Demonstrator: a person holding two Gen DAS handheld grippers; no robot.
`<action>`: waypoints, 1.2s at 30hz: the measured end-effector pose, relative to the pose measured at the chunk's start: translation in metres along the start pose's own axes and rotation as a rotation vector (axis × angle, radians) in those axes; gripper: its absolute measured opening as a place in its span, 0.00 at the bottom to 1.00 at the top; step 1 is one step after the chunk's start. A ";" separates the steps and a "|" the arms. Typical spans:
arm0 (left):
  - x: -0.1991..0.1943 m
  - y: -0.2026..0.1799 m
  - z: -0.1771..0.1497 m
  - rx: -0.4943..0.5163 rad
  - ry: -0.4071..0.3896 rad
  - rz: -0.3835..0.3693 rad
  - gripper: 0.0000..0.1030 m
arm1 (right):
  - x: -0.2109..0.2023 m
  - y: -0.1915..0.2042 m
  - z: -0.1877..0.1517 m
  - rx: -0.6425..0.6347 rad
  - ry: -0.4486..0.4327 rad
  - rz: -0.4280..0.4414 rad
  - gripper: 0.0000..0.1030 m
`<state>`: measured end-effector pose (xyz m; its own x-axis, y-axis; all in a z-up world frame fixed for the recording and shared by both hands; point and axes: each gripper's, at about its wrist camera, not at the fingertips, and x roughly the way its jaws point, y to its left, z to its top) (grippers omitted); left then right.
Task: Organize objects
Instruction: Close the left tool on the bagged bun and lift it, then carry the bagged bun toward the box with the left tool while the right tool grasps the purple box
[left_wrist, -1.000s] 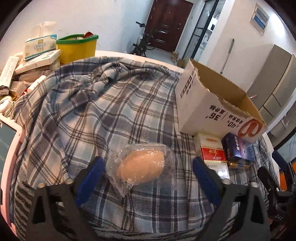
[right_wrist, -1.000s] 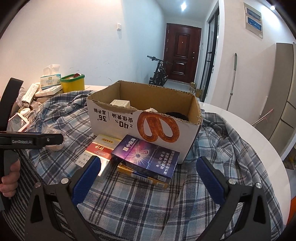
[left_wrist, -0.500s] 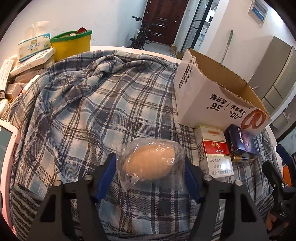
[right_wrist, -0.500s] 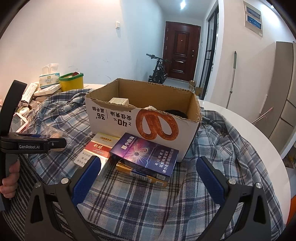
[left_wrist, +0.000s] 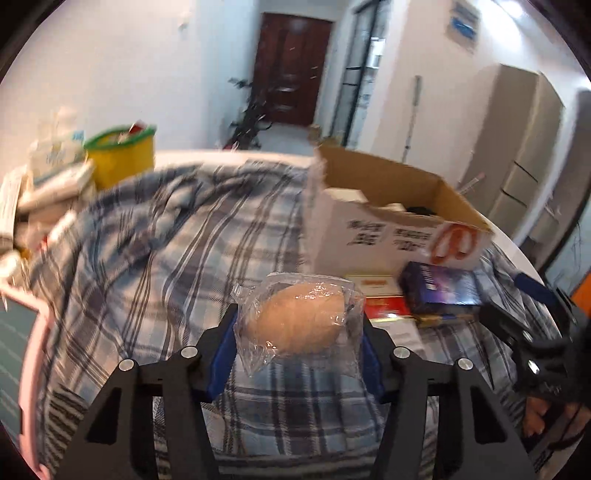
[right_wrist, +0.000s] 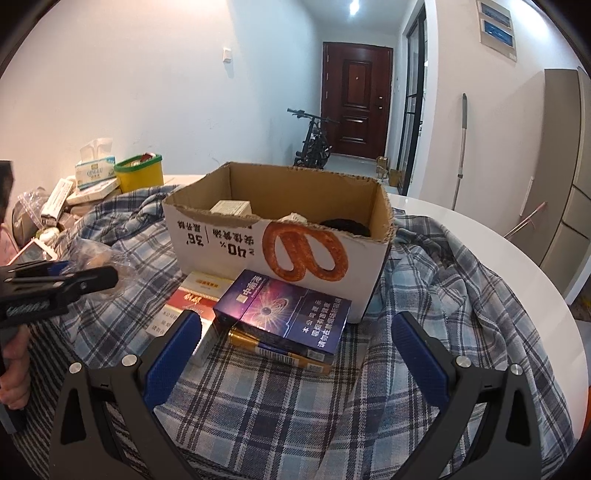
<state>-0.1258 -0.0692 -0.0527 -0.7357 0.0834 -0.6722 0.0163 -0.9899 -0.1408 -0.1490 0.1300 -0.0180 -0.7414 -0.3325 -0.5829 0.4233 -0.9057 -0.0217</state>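
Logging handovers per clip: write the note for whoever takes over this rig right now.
Left claw: shut on the bagged bun, raised off the plaid cloth.
Right claw: open, holding nothing, pointed at the purple carton.
Cardboard box sits open and already holds a few items.
The purple carton lies on a gold carton, with the red-and-white carton beside them, all on the cloth in front of the box.
Left to do, probably: put the bun in the box, then the cartons.

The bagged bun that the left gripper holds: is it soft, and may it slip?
The bagged bun probably gives under pressure: it looks rounded and doughy. Its glossy, crinkled wrapper may slide against the pads of the left gripper. It looks light, lifted above the plaid cloth.
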 end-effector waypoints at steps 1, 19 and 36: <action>-0.004 -0.005 0.001 0.021 -0.006 -0.008 0.58 | -0.001 -0.001 0.000 0.008 -0.007 -0.001 0.99; -0.008 -0.053 0.020 0.180 -0.223 -0.019 0.58 | -0.002 -0.015 0.002 0.063 -0.014 -0.002 0.99; -0.001 -0.043 0.017 0.129 -0.212 0.013 0.58 | 0.016 -0.015 0.008 0.123 0.084 -0.027 0.99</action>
<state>-0.1376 -0.0282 -0.0336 -0.8618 0.0579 -0.5038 -0.0496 -0.9983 -0.0300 -0.1713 0.1359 -0.0204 -0.7032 -0.2892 -0.6495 0.3333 -0.9410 0.0581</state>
